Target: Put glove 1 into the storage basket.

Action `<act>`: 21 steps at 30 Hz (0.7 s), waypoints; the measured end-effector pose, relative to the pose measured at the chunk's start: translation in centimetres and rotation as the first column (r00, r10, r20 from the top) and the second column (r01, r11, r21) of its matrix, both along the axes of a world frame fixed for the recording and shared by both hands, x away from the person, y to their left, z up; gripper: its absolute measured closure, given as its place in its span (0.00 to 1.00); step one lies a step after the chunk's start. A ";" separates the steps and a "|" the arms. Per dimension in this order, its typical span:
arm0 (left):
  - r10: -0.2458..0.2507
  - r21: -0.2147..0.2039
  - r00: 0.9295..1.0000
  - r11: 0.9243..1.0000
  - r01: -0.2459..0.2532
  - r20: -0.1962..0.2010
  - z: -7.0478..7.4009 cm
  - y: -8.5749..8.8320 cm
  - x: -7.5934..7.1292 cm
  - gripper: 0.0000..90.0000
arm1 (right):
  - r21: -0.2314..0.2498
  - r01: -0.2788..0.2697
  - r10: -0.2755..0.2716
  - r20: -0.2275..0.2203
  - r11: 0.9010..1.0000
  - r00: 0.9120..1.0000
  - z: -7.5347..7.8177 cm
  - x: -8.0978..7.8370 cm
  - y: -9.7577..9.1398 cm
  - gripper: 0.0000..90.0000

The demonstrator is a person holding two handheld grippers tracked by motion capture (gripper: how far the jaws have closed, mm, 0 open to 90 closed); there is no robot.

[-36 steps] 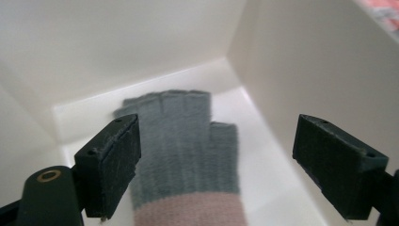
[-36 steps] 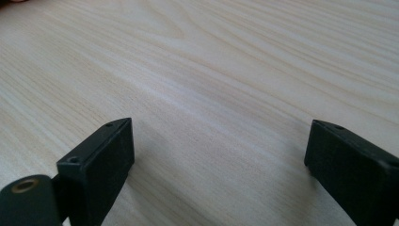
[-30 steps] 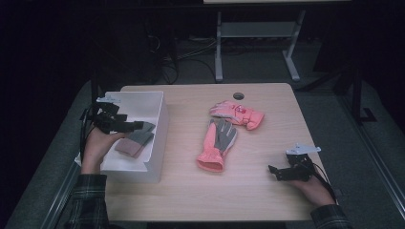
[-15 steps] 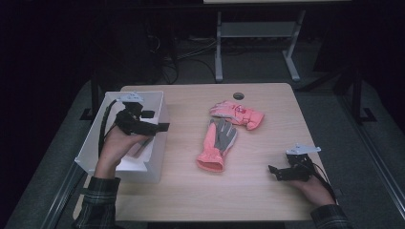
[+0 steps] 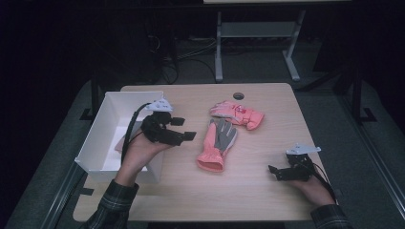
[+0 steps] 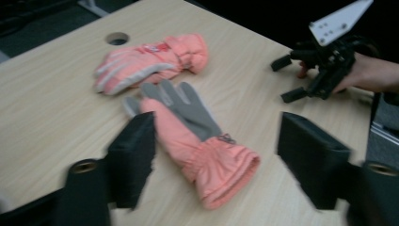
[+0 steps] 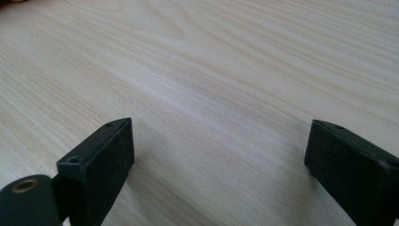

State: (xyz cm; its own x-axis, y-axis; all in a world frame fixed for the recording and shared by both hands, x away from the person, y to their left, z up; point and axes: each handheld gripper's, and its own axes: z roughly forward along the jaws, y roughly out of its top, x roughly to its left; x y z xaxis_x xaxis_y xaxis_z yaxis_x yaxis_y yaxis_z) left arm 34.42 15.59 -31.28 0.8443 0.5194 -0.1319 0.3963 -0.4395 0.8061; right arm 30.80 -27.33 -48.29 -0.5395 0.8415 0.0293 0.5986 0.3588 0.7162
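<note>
Your left gripper (image 5: 184,129) is hovering over the right rim of the white box (image 5: 107,119), its jaws spread wide and holding nothing, pointing toward the middle of the table (image 5: 248,191). In the left gripper view the same gripper (image 6: 216,165) is looking across the wood at two gloves, with the nearer one lying between its open jaws but farther off, not touched.

That near glove (image 5: 217,143) is lying palm up, grey palm showing, cuff toward you and fingers away. The far glove (image 5: 237,113) is lying just beyond it, crosswise, its cuff to the right, its side close to the near glove's fingertips; whether they are touching, you cannot tell. A round hole (image 5: 238,96) is sitting in the table behind them.

Your right gripper (image 5: 277,172) is resting low near the table's right front edge, well apart from the gloves, jaws spread and empty. In its own view the right gripper (image 7: 216,160) is facing bare wood.
</note>
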 end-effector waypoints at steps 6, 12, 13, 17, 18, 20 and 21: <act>-0.048 0.026 0.998 0.998 0.049 -0.031 -1.9 -3.0 -0.5 0.73 | 0.000 0.000 0.000 0.000 1.000 1.000 0.0 0.0 0.0 0.09; -0.043 0.112 0.997 0.992 0.051 -0.069 -5.3 -5.2 -0.1 1.00 | 0.000 0.001 -0.001 0.000 1.000 1.000 0.0 0.0 0.0 0.09; -0.044 0.132 0.997 0.990 0.053 -0.070 -6.0 -5.5 0.1 1.00 | 0.000 0.000 0.000 0.001 1.000 1.000 0.0 0.0 0.0 0.09; -0.006 0.179 0.998 0.984 0.016 -0.060 -8.2 -5.9 0.8 1.00 | 0.000 0.000 0.000 0.000 1.000 1.000 0.0 0.0 0.0 0.09; 0.001 0.191 0.998 0.982 0.011 -0.064 -8.6 -6.0 1.1 1.00 | 0.000 0.000 0.000 0.000 1.000 1.000 0.0 0.0 0.0 0.09; 0.031 0.207 0.997 0.978 -0.017 -0.064 -9.3 -5.9 1.5 1.00 | -0.002 0.001 -0.001 0.001 1.000 1.000 0.0 0.0 0.0 0.09; 0.043 0.209 0.996 0.978 -0.026 -0.075 -9.7 -5.8 1.7 1.00 | 0.000 0.000 0.000 -0.001 1.000 1.000 0.0 0.0 0.0 0.09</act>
